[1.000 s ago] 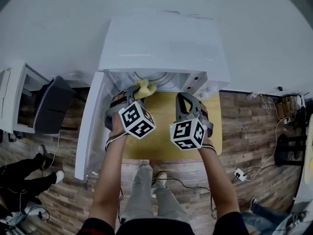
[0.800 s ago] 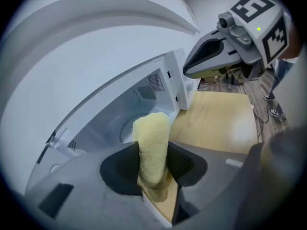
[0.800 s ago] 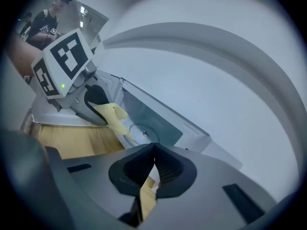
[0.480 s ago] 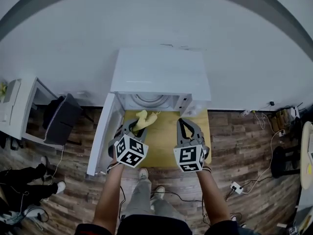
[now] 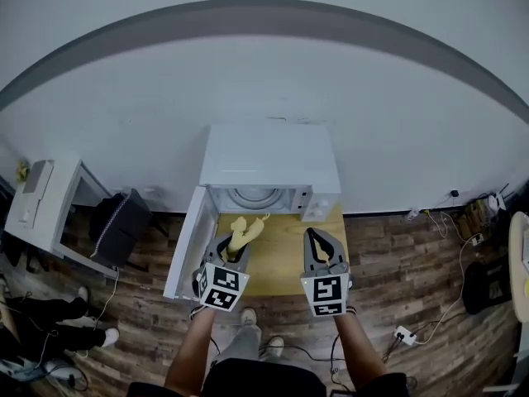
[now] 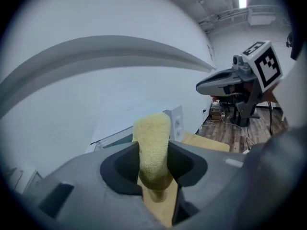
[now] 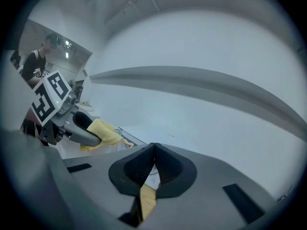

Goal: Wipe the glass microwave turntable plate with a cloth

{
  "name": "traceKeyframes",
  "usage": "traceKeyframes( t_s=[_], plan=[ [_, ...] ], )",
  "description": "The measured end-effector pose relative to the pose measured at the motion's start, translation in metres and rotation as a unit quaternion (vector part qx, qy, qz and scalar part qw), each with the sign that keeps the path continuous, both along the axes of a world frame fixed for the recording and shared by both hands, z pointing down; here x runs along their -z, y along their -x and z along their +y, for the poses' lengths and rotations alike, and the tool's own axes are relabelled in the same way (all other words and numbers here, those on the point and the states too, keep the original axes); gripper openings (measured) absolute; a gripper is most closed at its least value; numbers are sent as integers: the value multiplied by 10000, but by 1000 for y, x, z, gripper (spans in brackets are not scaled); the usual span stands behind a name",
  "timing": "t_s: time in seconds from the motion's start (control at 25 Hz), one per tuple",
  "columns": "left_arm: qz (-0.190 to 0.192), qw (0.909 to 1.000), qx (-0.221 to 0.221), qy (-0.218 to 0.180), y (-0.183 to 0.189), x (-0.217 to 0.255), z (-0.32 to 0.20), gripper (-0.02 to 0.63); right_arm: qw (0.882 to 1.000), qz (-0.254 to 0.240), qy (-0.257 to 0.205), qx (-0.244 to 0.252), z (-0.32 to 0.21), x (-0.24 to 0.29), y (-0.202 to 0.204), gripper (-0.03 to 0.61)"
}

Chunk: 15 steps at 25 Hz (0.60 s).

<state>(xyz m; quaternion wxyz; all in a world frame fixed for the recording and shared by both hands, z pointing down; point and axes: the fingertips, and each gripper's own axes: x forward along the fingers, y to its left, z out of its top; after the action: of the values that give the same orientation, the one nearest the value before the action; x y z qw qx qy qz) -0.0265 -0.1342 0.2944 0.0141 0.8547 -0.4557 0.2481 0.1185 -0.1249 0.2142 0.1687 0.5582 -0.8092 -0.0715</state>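
Note:
The white microwave (image 5: 269,168) stands on a wooden table (image 5: 281,263) with its door (image 5: 189,251) swung open to the left. The glass turntable plate (image 5: 257,195) lies inside the cavity. My left gripper (image 5: 235,243) is shut on a yellow cloth (image 5: 247,229), which sticks up between its jaws (image 6: 152,145). It hovers over the table in front of the cavity. My right gripper (image 5: 317,241) hangs beside it on the right, shut with nothing held (image 7: 154,150). In the right gripper view the left gripper (image 7: 94,137) and its cloth (image 7: 108,132) show at the left.
A white cabinet (image 5: 48,195) and a black case (image 5: 121,224) stand left of the microwave. Cables and a power strip (image 5: 404,335) lie on the wood floor at right. Another person's legs (image 5: 45,319) are at bottom left. A grey-white wall runs behind.
Both grippers have risen and drawn back from the microwave opening, so the whole scene looks smaller. The cloth stays clamped in the left gripper. The right gripper stays shut.

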Motion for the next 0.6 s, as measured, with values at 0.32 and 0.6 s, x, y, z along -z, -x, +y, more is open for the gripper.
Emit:
traceKeyframes(
  t_s=[0.32,0.6],
  plan=[
    [514,9973,268,-459,17,64,28,138,9992,-264,-302,20,23,47,-12,11],
    [932,9915,368,-835,22,98,53,139,9967,-702,-405,61,45,61,-15,11]
  ],
)
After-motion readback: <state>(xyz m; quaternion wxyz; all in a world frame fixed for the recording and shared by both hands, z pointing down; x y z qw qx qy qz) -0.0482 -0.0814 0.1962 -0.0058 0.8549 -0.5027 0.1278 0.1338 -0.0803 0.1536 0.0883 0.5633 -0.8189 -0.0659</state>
